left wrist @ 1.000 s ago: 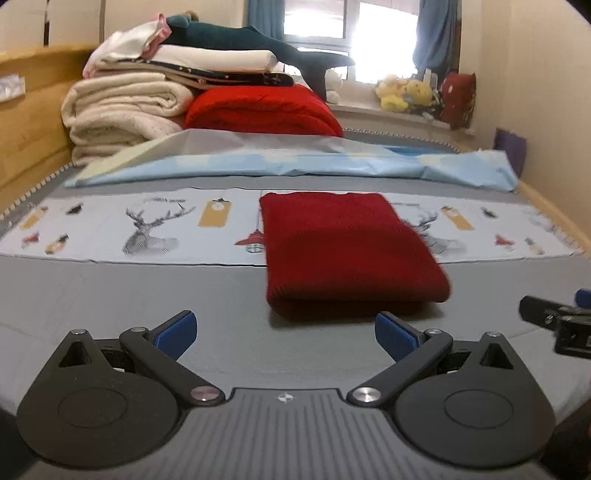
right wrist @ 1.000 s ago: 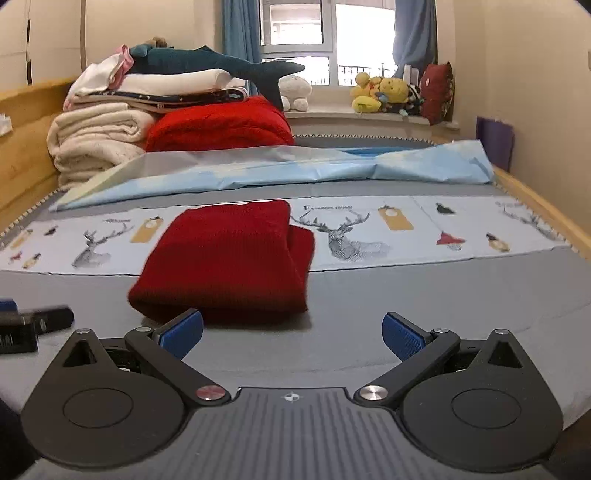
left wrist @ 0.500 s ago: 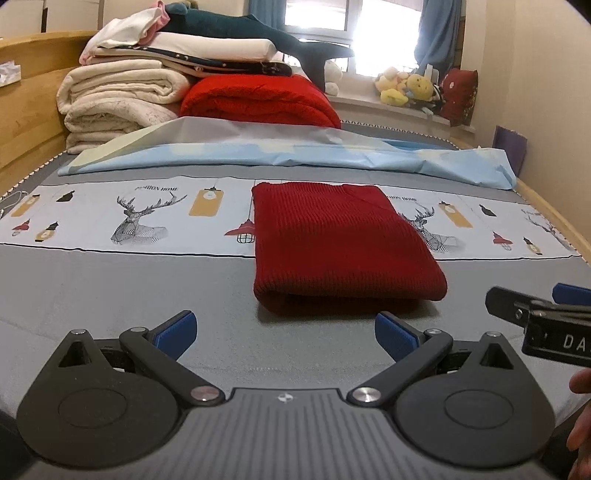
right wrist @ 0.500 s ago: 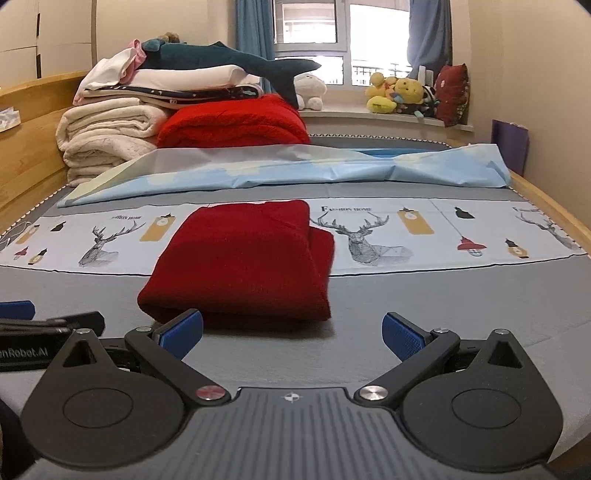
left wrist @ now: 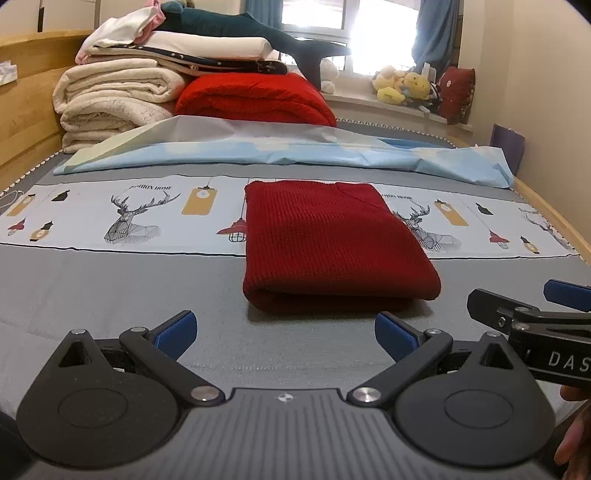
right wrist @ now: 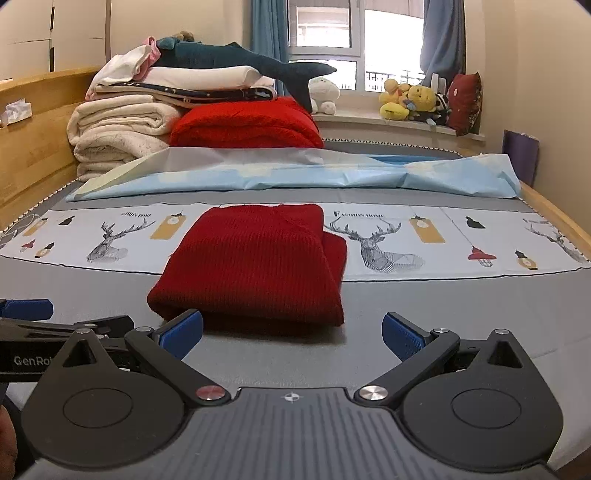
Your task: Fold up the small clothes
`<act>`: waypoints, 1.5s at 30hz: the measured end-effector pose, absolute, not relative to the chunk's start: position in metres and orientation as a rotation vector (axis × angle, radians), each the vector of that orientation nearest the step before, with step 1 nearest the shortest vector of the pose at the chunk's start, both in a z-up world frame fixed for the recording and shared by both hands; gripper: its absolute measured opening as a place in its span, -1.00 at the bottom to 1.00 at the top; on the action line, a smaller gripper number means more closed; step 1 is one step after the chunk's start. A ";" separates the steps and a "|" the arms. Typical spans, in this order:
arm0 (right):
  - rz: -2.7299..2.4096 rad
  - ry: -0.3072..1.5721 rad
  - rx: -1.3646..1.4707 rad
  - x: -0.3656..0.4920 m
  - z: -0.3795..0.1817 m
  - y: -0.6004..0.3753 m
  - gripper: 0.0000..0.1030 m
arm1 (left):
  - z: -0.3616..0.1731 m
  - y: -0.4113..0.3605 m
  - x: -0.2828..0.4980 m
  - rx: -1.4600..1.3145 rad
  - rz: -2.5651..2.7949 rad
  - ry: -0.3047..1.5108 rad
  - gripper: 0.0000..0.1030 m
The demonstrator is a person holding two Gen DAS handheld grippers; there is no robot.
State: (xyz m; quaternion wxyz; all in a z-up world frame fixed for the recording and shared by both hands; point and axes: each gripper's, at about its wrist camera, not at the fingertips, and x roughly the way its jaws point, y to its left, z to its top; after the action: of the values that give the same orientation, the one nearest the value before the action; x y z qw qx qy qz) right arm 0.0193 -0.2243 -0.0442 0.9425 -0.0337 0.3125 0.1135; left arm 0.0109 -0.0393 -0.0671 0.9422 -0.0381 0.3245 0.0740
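In your left wrist view, your left gripper (left wrist: 284,330) sits low over the grey bed sheet (left wrist: 110,288) with its jaws spread wide and nothing between them; the folded red knit sweater (left wrist: 332,243) lies just ahead, slightly to the right, its near fold facing you and its far half resting on the pale deer-print strip (left wrist: 129,214). Your right gripper (left wrist: 524,306) shows at the right edge, beside the sweater and apart from it. Behind, a light blue cover (left wrist: 295,155) runs across the bed, with stacked cream blankets (left wrist: 110,99), a red quilt (left wrist: 255,98) and a plush shark (left wrist: 236,31) beyond. In your right wrist view, your right gripper (right wrist: 293,332) is also spread open and empty, and the sweater (right wrist: 255,262) lies ahead to the left, its near corner just beyond your left blue pad (right wrist: 183,330). Your left gripper (right wrist: 66,317) pokes in from the left edge
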 end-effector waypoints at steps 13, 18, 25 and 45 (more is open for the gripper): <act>0.231 0.636 -0.070 0.020 -0.046 -0.220 0.98 | -0.068 -0.034 0.012 -0.089 0.160 0.669 0.99; 0.232 0.633 -0.078 0.021 -0.046 -0.218 0.98 | -0.068 -0.032 0.012 -0.088 0.160 0.666 0.99; 0.229 0.635 -0.072 0.021 -0.045 -0.216 0.98 | -0.068 -0.034 0.010 -0.089 0.160 0.666 0.99; 0.224 0.636 -0.077 0.021 -0.044 -0.215 0.98 | -0.068 -0.035 0.011 -0.089 0.159 0.666 0.99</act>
State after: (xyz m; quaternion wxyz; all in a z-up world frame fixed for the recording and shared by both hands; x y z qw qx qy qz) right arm 0.0214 -0.2149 -0.0444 0.9429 -0.0378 0.3121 0.1096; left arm 0.0113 -0.0351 -0.0680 0.9410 -0.0436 0.3264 0.0779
